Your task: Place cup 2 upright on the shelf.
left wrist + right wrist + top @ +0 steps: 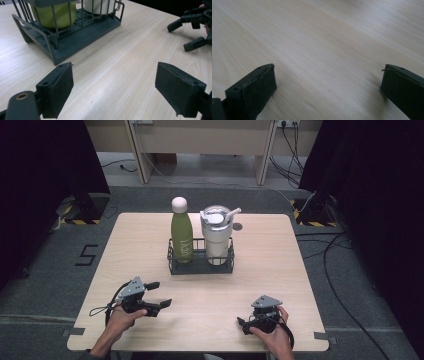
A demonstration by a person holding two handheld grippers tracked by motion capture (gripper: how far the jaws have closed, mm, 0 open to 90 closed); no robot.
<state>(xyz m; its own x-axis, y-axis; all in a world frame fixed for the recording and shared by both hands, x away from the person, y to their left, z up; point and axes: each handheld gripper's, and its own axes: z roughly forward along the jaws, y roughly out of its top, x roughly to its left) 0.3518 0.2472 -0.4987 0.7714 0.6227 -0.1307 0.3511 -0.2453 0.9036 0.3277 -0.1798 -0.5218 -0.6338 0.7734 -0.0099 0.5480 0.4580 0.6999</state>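
1. From the high view, a green bottle [181, 236] and a white tumbler [217, 236] are seen standing upright in a dark wire basket [201, 265] at mid-table [260, 270].
2. The left gripper [159, 294] is held spread wide, empty, aimed toward the basket.
3. The right gripper [242, 324] is likewise held wide apart above pale wood grain, nothing gripped.

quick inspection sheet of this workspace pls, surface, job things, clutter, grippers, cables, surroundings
surface: light wood table, bare around the rack.
job's things: green bottle and white tumbler upright in a dark wire rack.
clutter: nothing seen.
grippers: left gripper and right gripper both open, empty, held low over the near table.
cables: one trails from the left gripper; black cables on the floor at right.
surroundings: grey carpet, black curtains, wooden furniture behind.
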